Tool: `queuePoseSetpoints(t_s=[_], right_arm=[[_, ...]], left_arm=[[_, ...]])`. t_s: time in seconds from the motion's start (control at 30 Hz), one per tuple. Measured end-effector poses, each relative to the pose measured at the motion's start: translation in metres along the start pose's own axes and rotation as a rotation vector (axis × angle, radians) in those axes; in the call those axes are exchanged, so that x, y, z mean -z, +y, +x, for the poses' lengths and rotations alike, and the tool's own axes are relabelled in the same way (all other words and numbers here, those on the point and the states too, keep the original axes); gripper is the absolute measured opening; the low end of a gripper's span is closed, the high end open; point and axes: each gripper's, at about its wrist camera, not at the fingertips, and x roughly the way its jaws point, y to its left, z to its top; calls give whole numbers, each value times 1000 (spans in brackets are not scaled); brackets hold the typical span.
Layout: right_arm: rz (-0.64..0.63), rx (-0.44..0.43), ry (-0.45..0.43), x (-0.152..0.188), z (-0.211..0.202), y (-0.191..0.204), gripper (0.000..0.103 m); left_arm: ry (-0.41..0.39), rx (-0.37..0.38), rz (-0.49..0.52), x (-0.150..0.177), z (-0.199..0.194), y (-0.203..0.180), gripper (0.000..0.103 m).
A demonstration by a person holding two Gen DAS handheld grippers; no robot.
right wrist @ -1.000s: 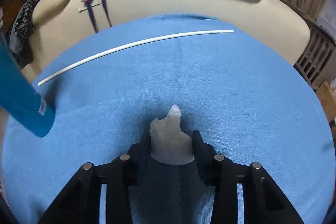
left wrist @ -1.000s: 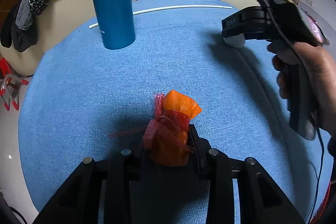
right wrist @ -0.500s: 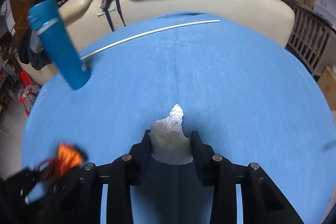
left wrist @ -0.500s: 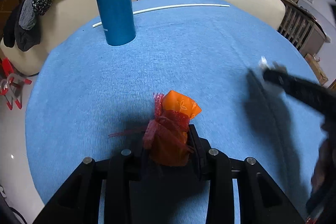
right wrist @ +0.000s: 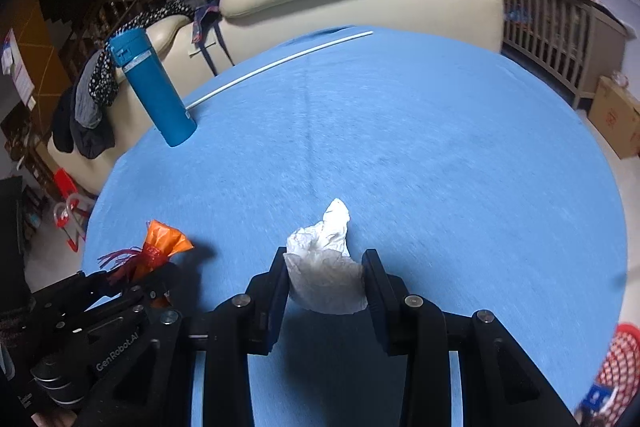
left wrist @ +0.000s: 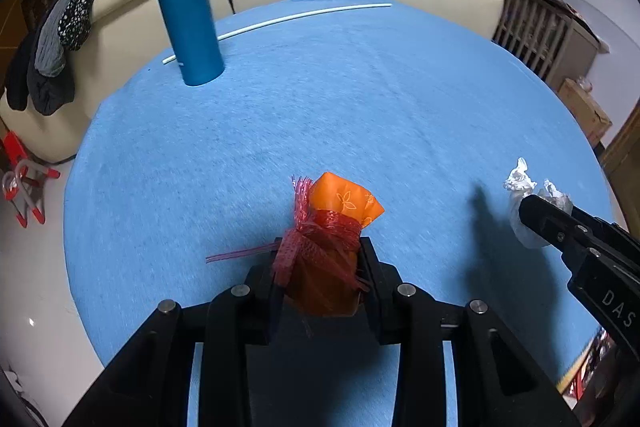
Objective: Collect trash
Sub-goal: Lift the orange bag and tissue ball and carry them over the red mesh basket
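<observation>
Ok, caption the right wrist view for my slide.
Right gripper clamps crumpled white tissue above the blue tablecloth; left gripper holds orange wrapper in red netting.

Blue flask (left wrist: 188, 7) upright, white rod (left wrist: 280, 21) behind.

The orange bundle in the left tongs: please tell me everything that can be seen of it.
The orange bundle looks like a crumpled orange plastic wrapper printed with small pale leaf shapes, wrapped in red mesh netting whose frayed strands stick out to the side. The left tongs are shut on its lower part, one pad on each side. Its pointed orange top juts out beyond the fingertips, above the blue tablecloth.
</observation>
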Motion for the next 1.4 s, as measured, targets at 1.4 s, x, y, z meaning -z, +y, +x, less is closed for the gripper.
queuePoseSetpoints(t_s=[1.4], right_arm=[[144,-32,-146,64,-93,-51,38]], left_arm=[[-60,-1,196,49,-63,-73,36]])
